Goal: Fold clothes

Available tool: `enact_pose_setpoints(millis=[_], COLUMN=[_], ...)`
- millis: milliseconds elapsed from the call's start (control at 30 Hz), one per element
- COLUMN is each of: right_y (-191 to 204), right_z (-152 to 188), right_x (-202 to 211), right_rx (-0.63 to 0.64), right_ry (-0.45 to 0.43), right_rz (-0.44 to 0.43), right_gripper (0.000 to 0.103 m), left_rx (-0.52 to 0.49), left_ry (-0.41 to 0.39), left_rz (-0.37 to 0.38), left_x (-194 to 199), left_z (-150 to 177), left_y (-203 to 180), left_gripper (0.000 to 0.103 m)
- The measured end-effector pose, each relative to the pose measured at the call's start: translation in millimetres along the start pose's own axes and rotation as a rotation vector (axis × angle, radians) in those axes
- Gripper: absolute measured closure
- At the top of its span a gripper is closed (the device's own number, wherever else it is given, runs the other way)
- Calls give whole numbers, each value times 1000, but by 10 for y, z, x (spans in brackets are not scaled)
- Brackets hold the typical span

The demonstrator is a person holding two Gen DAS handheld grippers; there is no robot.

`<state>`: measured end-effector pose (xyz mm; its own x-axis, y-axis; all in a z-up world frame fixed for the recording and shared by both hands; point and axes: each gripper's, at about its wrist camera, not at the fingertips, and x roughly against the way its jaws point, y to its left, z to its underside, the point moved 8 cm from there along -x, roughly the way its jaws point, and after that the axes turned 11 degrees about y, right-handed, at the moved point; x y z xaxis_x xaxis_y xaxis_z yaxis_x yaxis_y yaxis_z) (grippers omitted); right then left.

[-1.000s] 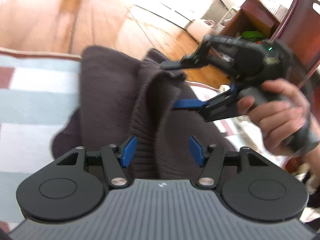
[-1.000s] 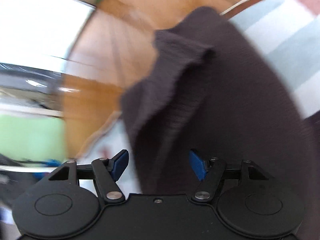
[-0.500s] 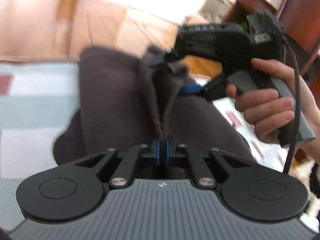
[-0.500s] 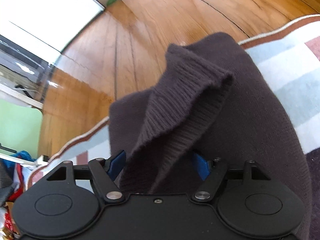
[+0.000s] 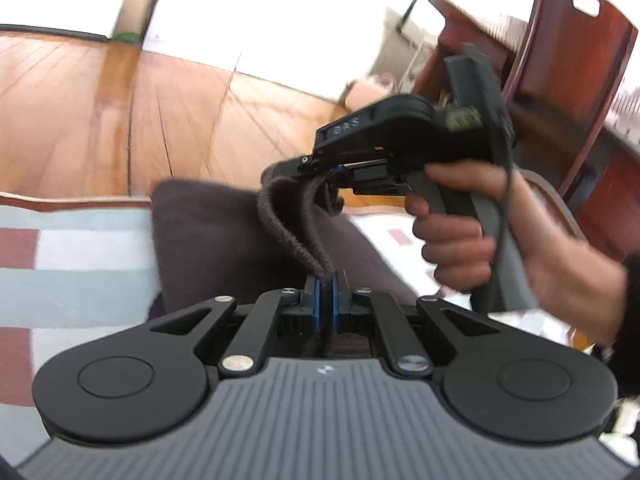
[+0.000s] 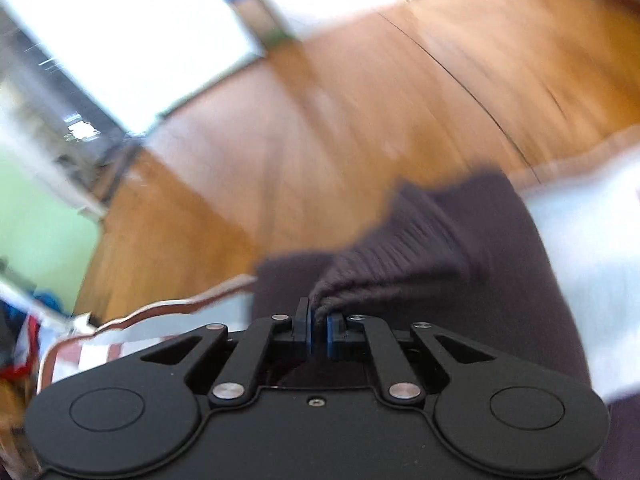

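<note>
A dark brown knitted sweater (image 5: 216, 236) lies on a striped rug (image 5: 76, 256). My left gripper (image 5: 326, 292) is shut on its ribbed hem, which rises as a raised fold toward the other gripper. In the left wrist view the right gripper (image 5: 320, 178), held by a person's hand (image 5: 460, 236), pinches the same hem further along. In the right wrist view the right gripper (image 6: 319, 326) is shut on the ribbed edge of the sweater (image 6: 500, 280), which spreads out to the right. That view is blurred.
Wooden floor (image 5: 120, 120) stretches beyond the rug's edge. A dark red wooden chair (image 5: 572, 60) and table stand at the right. In the right wrist view the rug's border (image 6: 160, 312) runs at the left, with a green surface (image 6: 36, 232) beyond.
Both grippers have closed on the sweater's ribbed hem, the left first and then the right. Both have lifted the hem off the rug, and the right one has rolled.
</note>
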<state>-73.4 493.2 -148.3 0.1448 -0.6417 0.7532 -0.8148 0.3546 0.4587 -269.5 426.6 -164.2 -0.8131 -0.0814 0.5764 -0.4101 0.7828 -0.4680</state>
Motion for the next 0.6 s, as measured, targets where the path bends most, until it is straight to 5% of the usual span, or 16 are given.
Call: enact_pose_setpoints(millis=[200, 367, 500, 600], right_y=[554, 634, 864, 764], right_z=[162, 493, 1027, 1350], right_x=[-123, -481, -283, 153], right_rx=[308, 408, 488, 472], right_ry=[24, 119, 282, 259], right_rz=[63, 101, -141, -155], right_gripper=[94, 92, 88, 82], left_rx=[240, 303, 335, 408], left_ry=[214, 265, 275, 276], left_rz=[3, 15, 61, 52], left_x=[-159, -217, -115, -74], left_z=[542, 628, 681, 706], left_y=[398, 519, 636, 803], left_gripper=[99, 99, 98, 98])
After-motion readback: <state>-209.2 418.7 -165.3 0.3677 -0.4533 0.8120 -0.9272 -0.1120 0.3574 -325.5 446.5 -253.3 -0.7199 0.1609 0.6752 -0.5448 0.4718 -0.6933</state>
